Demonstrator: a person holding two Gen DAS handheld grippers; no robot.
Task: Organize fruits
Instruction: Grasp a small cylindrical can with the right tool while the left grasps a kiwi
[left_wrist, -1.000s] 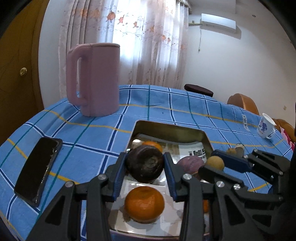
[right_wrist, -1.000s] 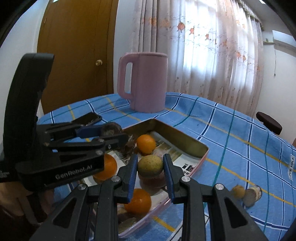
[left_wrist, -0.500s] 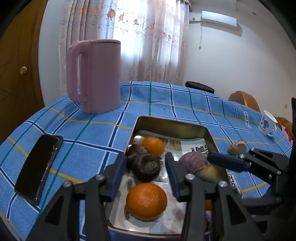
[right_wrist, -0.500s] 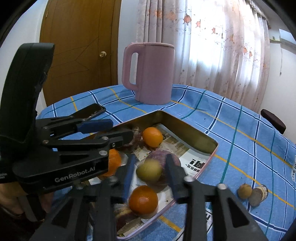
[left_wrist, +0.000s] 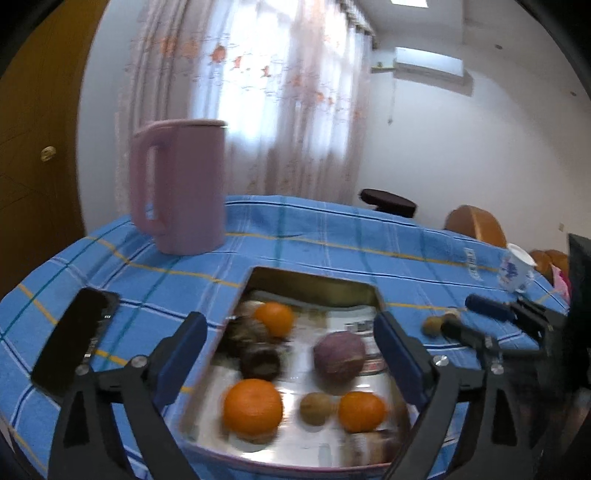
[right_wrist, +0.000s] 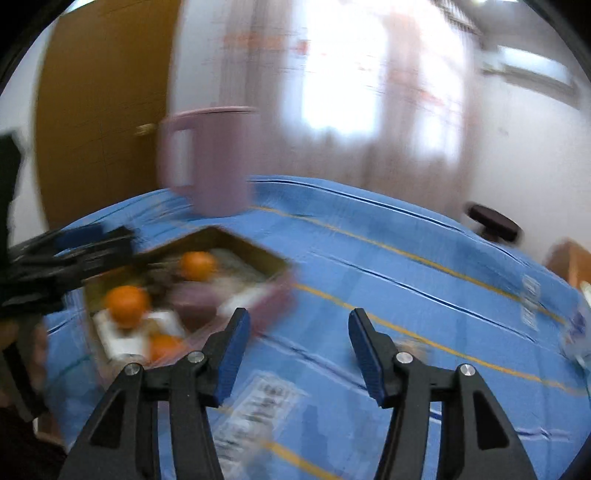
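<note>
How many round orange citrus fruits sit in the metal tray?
3: one at the tray's far left, one near left, one near right. Others might hide behind the right finger.

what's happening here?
A person with a hand-held gripper in each hand is sorting fruit into a tin tray on a blue checked table. The left hand-held gripper has just been opening over the tray and holds nothing; the dark fruit lies below it beside the oranges. The right hand-held gripper has also just been opening, is empty, and sits over bare cloth to the right of the tray. Two small fruits are on the cloth outside the tray.
</note>
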